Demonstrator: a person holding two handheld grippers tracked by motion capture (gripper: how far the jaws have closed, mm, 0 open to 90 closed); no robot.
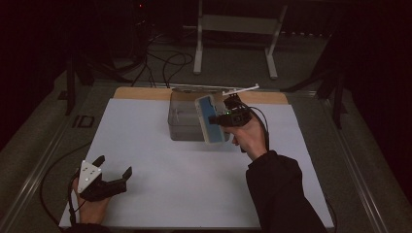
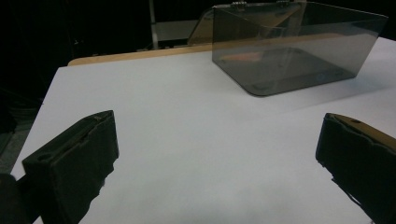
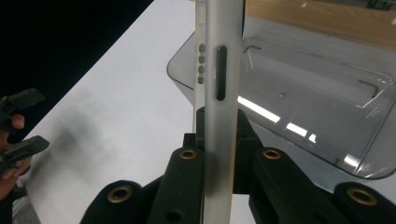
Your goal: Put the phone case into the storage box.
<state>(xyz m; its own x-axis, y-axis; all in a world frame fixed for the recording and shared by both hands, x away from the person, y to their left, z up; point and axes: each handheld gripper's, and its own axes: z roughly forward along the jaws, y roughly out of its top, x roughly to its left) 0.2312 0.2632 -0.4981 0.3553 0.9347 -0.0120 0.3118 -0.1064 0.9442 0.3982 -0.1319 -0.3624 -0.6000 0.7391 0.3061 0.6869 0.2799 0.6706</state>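
Left tongs (image 1: pixel 114 178) rest wide and empty on the counter (image 1: pixel 160 194) in the high view; right tongs (image 1: pixel 224 116) grip a phone (image 1: pixel 210 119) over the box (image 1: pixel 183 121). Left gripper view: box (image 2: pixel 289 51) ahead. Right gripper view: phone (image 3: pixel 219 70) pinched edgewise, probably stiff, light and slippery; its flat faces offer surer hold.

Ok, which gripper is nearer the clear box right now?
Right. The right gripper, shut on the flat white case, hangs at the clear box, at its near right side. The left gripper sits open at the table's near left corner, well short of the box.
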